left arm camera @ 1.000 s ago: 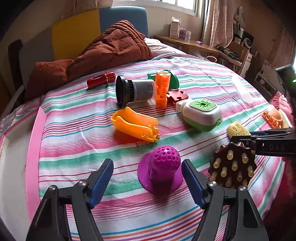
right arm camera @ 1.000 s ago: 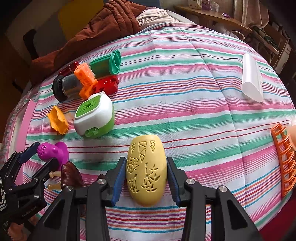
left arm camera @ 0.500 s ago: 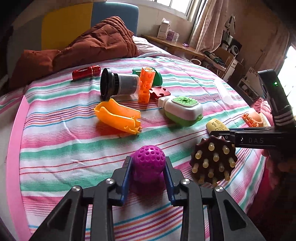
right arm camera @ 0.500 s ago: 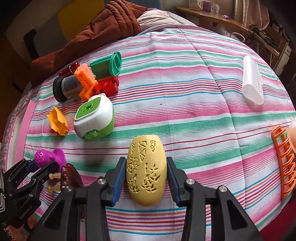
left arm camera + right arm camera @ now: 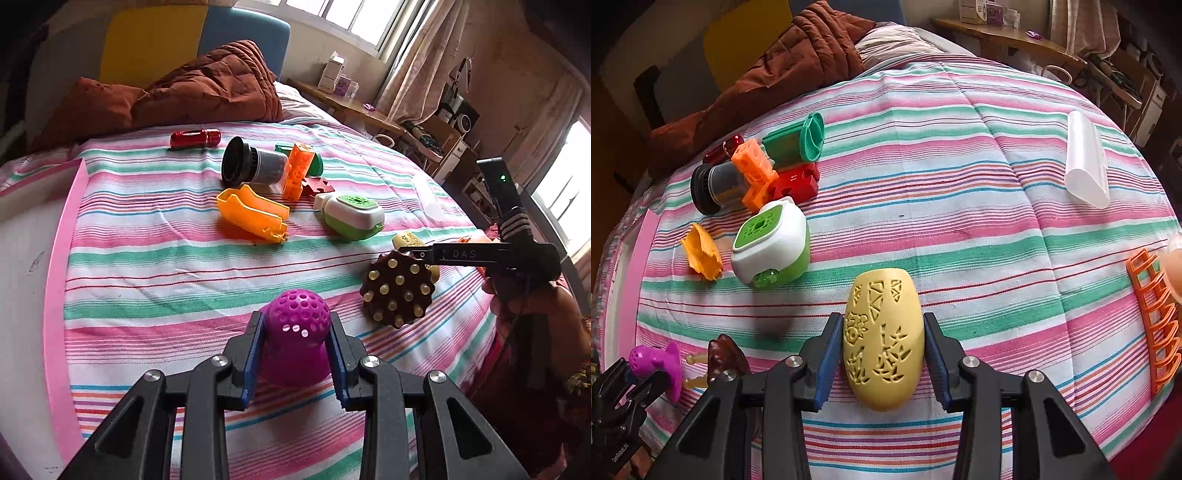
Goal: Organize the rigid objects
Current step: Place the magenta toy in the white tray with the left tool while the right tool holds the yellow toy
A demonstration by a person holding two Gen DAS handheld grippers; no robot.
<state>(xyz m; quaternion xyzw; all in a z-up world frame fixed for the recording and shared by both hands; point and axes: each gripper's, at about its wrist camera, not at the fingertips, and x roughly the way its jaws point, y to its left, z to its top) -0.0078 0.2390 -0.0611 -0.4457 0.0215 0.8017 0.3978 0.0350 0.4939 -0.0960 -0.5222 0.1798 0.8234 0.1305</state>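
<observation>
Left gripper pinches a purple perforated dome beside the brown studded brush; seemingly light, rigid, slippery, best held low.

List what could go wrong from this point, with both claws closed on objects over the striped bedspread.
1. The left claw pinches the purple perforated dome on its rounded top, so it could squirt out.
2. The brown studded massager lies close beside it and could get knocked.
3. The right claw holds the smooth yellow oval by curved sides; it may slip.

Bright daylight from windows (blown out), soft shadows, heavy fisheye warp w/ dark corners.
</observation>
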